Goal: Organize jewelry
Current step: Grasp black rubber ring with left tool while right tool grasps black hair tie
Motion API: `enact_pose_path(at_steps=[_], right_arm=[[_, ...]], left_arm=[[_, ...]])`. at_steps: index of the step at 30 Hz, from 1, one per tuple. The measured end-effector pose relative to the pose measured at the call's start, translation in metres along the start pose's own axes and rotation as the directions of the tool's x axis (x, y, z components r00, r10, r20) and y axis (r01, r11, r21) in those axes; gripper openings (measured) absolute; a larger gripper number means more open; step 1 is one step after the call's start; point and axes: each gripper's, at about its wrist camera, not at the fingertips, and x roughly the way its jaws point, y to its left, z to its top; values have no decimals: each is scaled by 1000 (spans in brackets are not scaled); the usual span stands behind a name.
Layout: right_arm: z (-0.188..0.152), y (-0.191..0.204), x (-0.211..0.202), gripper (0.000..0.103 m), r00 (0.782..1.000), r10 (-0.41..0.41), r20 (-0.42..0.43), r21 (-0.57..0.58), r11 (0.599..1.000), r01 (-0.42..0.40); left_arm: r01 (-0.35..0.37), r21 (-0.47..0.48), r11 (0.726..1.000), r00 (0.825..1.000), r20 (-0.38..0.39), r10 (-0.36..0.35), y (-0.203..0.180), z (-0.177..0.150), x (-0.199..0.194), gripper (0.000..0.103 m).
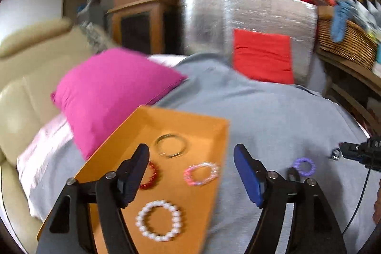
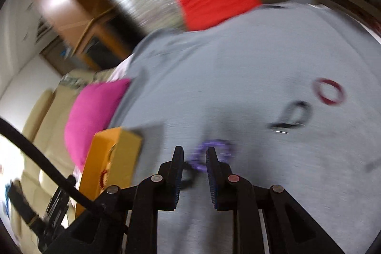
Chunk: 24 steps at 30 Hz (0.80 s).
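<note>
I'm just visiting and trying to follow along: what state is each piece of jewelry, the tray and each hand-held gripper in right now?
Orange tray: open, on the grey sheet.
White bead bracelet: in tray.
Pink bracelet: in tray.
Metal bangle: in tray.
Red bracelet: in tray, partly hidden.
Purple ring: on sheet, outside tray.
Dark red ring: on sheet.
Left hand-held gripper: open, empty.
Right hand-held gripper: open, at purple ring.
</note>
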Motion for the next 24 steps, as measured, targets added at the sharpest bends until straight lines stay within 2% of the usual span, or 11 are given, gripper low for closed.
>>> enact_pose_path(at_steps=[2, 5, 11, 15, 19, 21, 24], right_arm=[[3, -23, -12, 21, 1000, -22, 15, 52, 998, 21], [6, -55, -28, 21, 998, -53, 33, 116, 992, 48], [7, -109, -45, 22, 990, -139, 3, 195, 971, 135], [6, -138, -49, 22, 990, -138, -36, 270, 952, 143], [5, -155, -49, 22, 984, -166, -58, 286, 942, 176], [5, -159, -49, 22, 985, -162, -66, 293, 940, 174], [5, -159, -45, 24, 987, -144, -72, 304, 939, 159]], left_arm=[[26, 41, 999, 1000, 5, -27, -20, -1, -2, 77], [58, 95, 994, 998, -26, -56, -52, -7, 5, 77], [127, 161, 979, 990, -88, -114, -104, -22, 11, 77], [182, 167, 969, 973, -175, -152, -132, -36, 23, 77], [240, 139, 961, 940, -281, -194, -154, -48, 38, 77], [245, 143, 959, 937, -289, -196, -159, -50, 39, 77], [216, 140, 966, 943, -287, -169, -154, -48, 46, 77]])
